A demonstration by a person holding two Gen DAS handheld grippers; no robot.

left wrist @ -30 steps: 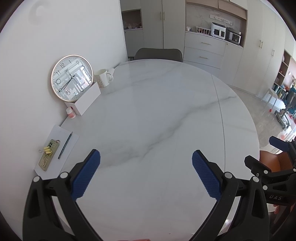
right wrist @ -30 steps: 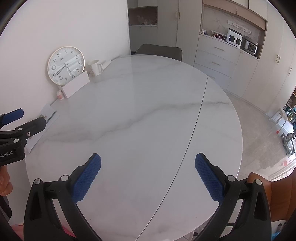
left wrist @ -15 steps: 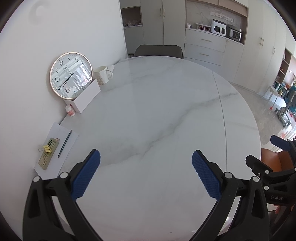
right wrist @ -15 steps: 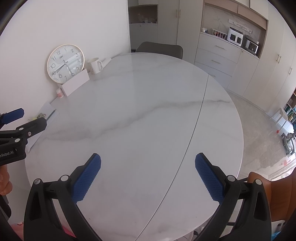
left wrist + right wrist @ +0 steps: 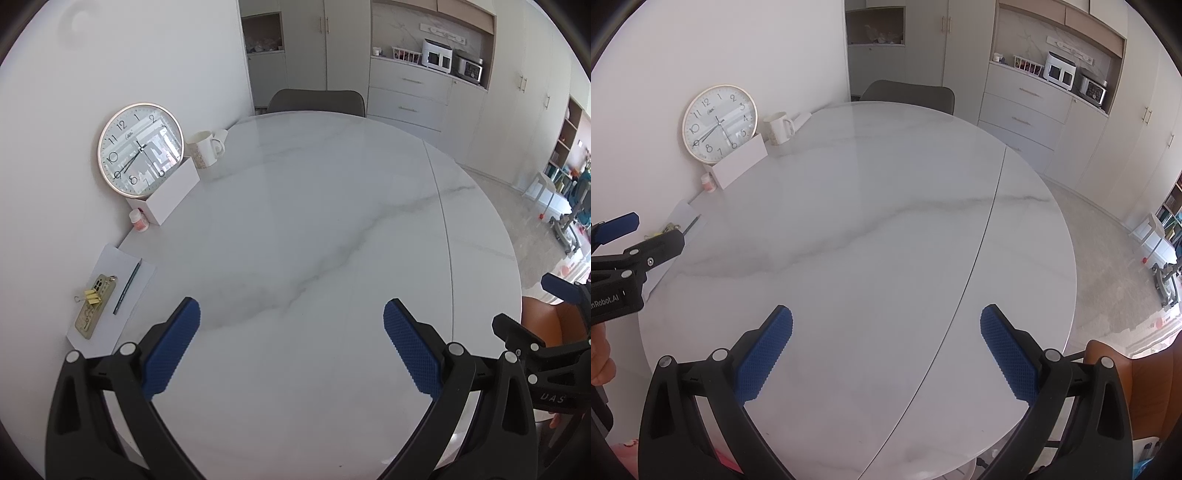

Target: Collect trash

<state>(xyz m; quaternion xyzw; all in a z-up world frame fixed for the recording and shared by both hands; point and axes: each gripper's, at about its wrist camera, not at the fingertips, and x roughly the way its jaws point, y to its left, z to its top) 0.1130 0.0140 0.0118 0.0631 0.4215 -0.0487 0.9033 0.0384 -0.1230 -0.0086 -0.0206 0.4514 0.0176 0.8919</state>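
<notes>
Marble table [image 5: 314,221], left claw [image 5: 291,314] agape, right claw [image 5: 886,321] agape

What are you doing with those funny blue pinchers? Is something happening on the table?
A person holds two grippers over a round marble table. The left gripper and the right gripper are both open and hold nothing. No trash shows on the table. Along the wall side sit a clock, a mug, a white box, a tiny bottle and a sheet of paper with a pen on it. Nothing is being touched.
</notes>
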